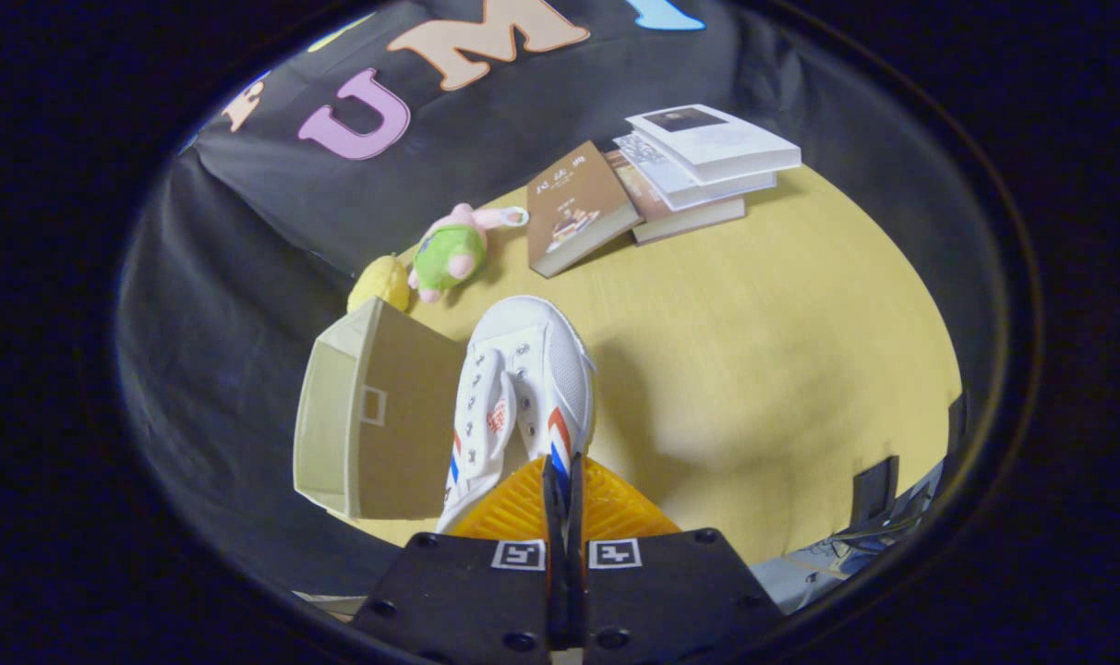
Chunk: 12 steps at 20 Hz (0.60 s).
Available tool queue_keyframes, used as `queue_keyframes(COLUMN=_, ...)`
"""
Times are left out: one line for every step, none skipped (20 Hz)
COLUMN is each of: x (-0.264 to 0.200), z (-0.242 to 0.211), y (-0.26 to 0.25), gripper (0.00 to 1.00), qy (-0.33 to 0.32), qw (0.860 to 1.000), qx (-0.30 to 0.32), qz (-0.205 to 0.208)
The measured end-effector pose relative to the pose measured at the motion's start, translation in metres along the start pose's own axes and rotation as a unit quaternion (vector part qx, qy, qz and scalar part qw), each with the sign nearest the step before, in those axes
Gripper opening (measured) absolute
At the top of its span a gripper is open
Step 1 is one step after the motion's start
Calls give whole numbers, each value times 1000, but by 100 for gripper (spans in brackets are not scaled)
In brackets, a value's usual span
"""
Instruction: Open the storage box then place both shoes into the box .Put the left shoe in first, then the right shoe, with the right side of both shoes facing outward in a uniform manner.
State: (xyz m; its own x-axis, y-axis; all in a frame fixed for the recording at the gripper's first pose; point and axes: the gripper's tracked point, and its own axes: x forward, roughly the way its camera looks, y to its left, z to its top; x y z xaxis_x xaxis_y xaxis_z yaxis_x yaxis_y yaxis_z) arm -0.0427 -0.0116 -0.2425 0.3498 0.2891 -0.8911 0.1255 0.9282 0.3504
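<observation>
Gripper fingers pinched nearly closed on white shoe heel edge. Shoe long axis toward 12 o'clock; I see storage box at 10 o'clock, touching shoe.

The claw hides the white shoe's heel; the storage box's inside faces away.

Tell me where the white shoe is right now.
In the gripper view, the white shoe hangs from the closed gripper, its toe pointing ahead above the yellow table, right beside the open storage box.
</observation>
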Motion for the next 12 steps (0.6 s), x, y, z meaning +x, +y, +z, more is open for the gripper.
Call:
queue_keyframes(x=-1, z=2, y=10, gripper=4, qy=-4, qw=1000, qx=-2, qz=1)
queue_keyframes(x=-2, z=3, y=21, gripper=3, qy=-8, qw=1000, qx=-1, qz=2)
queue_keyframes(x=-2, z=5, y=32, gripper=3, qy=-12, qw=1000, qx=1, qz=5)
queue_keyframes(x=-2, z=7, y=44, gripper=3, qy=-15, qw=1000, qx=1, qz=8)
queue_keyframes(x=-3, z=9, y=55, gripper=3, qy=-19, qw=1000, qx=1, qz=11)
queue_keyframes(x=-3, z=12, y=67, gripper=3, qy=-22, qw=1000, qx=0, qz=15)
queue_keyframes(x=-2, z=13, y=78, gripper=3, qy=-24, qw=1000, qx=-1, qz=19)
queue_keyframes(x=-1, z=16, y=90, gripper=3, qy=-30, qw=999, qx=0, qz=23)
queue_keyframes(x=-1, z=17, y=103, gripper=3, qy=-30, qw=999, qx=-2, qz=28)
queue_keyframes(x=1, z=19, y=114, gripper=3, qy=-32, qw=999, qx=-1, qz=34)
queue_keyframes(x=-5, z=13, y=130, gripper=3, qy=-33, qw=999, qx=0, qz=40)
queue_keyframes(x=-1, z=16, y=143, gripper=3, qy=-34, qw=998, qx=1, qz=45)
